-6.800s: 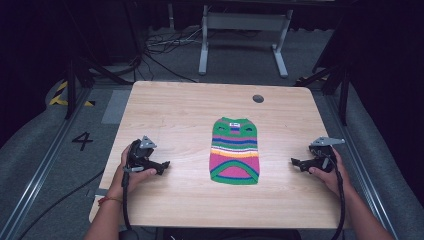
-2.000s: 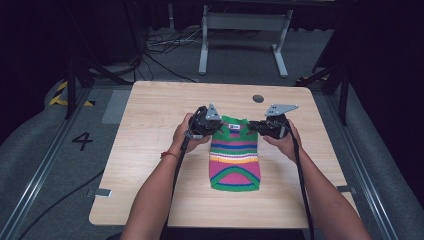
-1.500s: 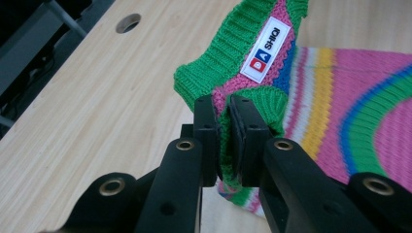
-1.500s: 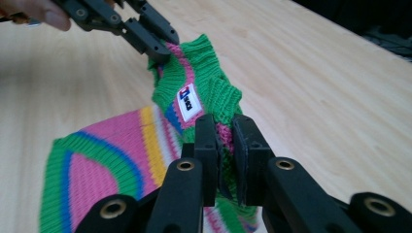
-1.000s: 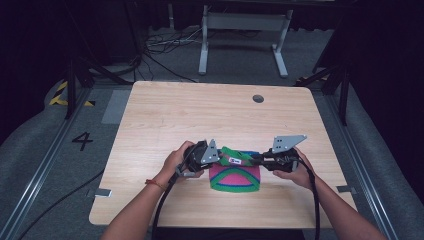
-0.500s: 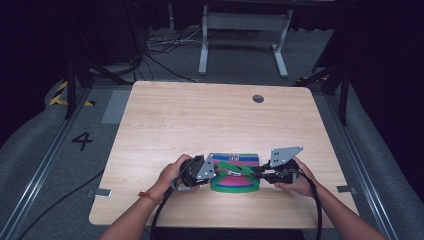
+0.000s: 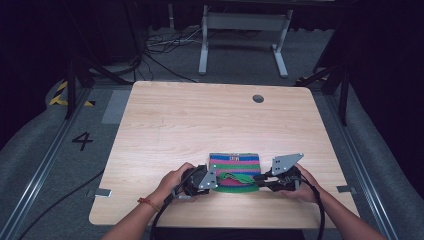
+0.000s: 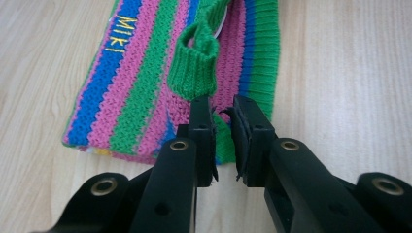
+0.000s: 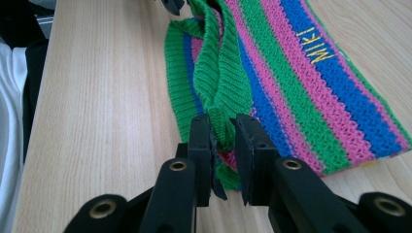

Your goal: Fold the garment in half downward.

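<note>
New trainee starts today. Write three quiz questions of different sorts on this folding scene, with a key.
1. True or false: the striped sweater lies folded near the table's front edge.
2. What do the left tongs pinch? A) a green knitted edge B) a cable C) nothing
3. What yellow letters show on the blue stripe?

Key: 1 true. 2 A; the right tongs pinch a green edge too. 3 MIKI.

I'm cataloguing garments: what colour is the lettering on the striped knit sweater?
Yellow, on a blue stripe of the sweater; clearest in the left gripper view.
</note>
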`<state>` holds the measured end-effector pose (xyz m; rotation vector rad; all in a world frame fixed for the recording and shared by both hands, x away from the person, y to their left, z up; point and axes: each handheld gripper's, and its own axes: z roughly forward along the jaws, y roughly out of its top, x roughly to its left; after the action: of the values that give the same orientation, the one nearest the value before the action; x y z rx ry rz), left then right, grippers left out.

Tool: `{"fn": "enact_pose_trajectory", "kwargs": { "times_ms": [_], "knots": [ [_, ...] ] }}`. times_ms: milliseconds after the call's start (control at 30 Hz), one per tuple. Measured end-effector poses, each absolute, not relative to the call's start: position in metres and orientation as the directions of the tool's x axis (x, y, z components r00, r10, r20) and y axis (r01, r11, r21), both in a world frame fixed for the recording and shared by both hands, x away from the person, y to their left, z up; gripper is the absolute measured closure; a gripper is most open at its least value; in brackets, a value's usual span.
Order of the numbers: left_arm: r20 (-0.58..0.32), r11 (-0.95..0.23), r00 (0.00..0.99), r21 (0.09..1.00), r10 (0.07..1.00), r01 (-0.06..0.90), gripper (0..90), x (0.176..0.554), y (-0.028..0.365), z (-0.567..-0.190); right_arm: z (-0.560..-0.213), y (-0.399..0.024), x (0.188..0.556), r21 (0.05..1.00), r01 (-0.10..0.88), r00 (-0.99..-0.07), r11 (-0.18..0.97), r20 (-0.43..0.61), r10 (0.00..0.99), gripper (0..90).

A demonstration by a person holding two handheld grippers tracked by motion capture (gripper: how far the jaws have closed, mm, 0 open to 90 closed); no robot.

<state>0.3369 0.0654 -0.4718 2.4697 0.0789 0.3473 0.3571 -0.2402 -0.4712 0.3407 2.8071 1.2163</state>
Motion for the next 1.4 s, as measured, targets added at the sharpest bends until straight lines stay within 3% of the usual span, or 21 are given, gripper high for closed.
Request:
{"fn": "enact_pose_trajectory", "kwargs": {
  "times_ms": [233, 400, 667, 800, 967, 1400],
  "knots": [
    [0.219, -0.795, 0.965, 0.606, 0.147, -0.017, 77.7, 0.332, 0.071, -0.472, -0.474, -0.244, 0.352, 0.721, 0.181, -0.973, 0.669, 0.032, 0.228, 77.2],
    [0.201, -0.766, 0.956, 0.642, 0.213, 0.035, 72.8, 0.334, 0.080, -0.468, -0.475, -0.248, 0.350, 0.721, 0.196, -0.966, 0.665, 0.028, 0.255, 74.9],
    [0.154, -0.684, 0.926, 0.717, 0.343, 0.134, 52.5, 0.345, 0.071, -0.463, -0.468, -0.247, 0.355, 0.752, 0.209, -0.947, 0.625, -0.003, 0.321, 66.2],
    [0.105, -0.667, 0.913, 0.716, 0.395, 0.206, 37.0, 0.347, 0.058, -0.472, -0.473, -0.243, 0.356, 0.750, 0.224, -0.943, 0.623, 0.004, 0.334, 61.2],
    [0.071, -0.677, 0.898, 0.683, 0.434, 0.273, 29.8, 0.351, 0.054, -0.487, -0.481, -0.238, 0.355, 0.732, 0.240, -0.942, 0.637, 0.016, 0.336, 55.6],
    [0.063, -0.638, 0.874, 0.709, 0.481, 0.300, 24.5, 0.349, 0.073, -0.481, -0.486, -0.241, 0.352, 0.723, 0.269, -0.929, 0.636, 0.021, 0.369, 47.8]
  ]
}}
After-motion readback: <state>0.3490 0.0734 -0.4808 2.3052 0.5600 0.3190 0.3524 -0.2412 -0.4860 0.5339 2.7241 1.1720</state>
